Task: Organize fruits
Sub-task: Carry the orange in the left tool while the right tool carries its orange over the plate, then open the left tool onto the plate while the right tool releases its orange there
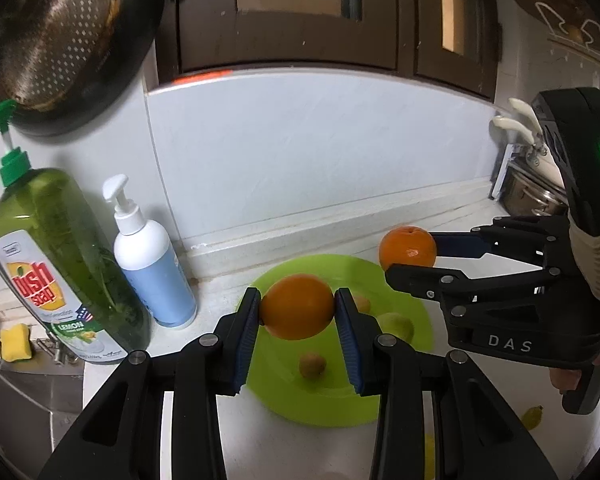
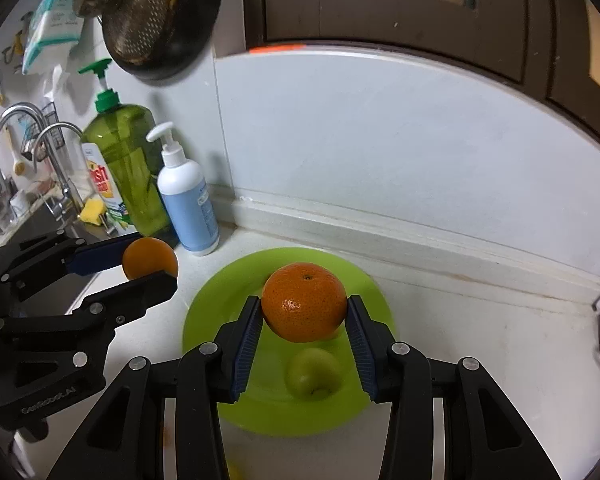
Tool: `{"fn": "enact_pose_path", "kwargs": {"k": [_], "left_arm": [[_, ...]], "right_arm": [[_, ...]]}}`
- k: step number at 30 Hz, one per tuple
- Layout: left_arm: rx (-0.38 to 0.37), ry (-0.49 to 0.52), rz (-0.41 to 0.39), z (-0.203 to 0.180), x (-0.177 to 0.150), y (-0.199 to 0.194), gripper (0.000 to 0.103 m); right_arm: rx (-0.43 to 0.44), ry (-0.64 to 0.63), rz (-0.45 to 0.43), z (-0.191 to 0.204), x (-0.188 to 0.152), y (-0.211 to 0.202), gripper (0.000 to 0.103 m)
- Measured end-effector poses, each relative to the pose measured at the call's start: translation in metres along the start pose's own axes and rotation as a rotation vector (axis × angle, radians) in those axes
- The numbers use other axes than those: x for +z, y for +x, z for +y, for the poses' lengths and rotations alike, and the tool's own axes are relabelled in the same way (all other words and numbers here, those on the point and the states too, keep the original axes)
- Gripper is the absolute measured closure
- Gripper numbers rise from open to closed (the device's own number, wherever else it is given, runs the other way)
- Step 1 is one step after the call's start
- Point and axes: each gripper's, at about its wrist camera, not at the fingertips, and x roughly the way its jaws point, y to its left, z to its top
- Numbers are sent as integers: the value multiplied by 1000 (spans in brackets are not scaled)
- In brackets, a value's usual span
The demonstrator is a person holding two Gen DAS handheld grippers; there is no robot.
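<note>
I hold one orange in each gripper above the green plate (image 2: 204, 320). The left gripper (image 1: 296, 306) is closed on the left orange (image 1: 297, 306), its blue pads pressing the fruit's two sides, jaws only as wide as the fruit. The right gripper (image 2: 305, 307) is closed likewise on the right orange (image 2: 304, 307). Both fruits hang clear of the plate, over its far half.

The plate already carries a green apple (image 2: 314, 374) near its middle and smaller yellowish fruits (image 1: 312, 365). One small yellow-green fruit (image 1: 533, 416) lies on the white counter (image 2: 480, 340) to the right, off the plate.

Hazards, as I judge them:
- Each orange is pinched near the pad tips on a round surface; a tilt or jolt could roll it out.
- Releasing from height could bounce an orange off the shallow rim.
- Lowering onto the apple would knock it aside.
- The grippers are close; converging paths risk a collision.
- The soap bottles (image 2: 186, 196) stand just left of the plate, within reach of a wide swing.
</note>
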Motion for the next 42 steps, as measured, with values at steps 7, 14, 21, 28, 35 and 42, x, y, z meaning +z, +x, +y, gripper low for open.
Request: {"fn": "enact_pose_path", "kwargs": {"k": [7,14,21,28,35,42], "left_arm": [[15,-2,54,7,7,30,65],[3,0,121,11,8,64,65],[-1,-18,198,15,0,92,65],[-27,-53,266,16,-8,114,66],[-35,-68,314,16,-13,129,65],[-35,-79,343,18,-17,137,65]], "right_arm": [[32,4,77,-10,12,37,59],[46,5,159,-19,17,77,59],[52,-7,208,-23,16,105,59],[54,-6,239,-27,13,123,59],[58,-1,258,-31,11,134,59],[61,-1,269,-29,9,138,59]]}}
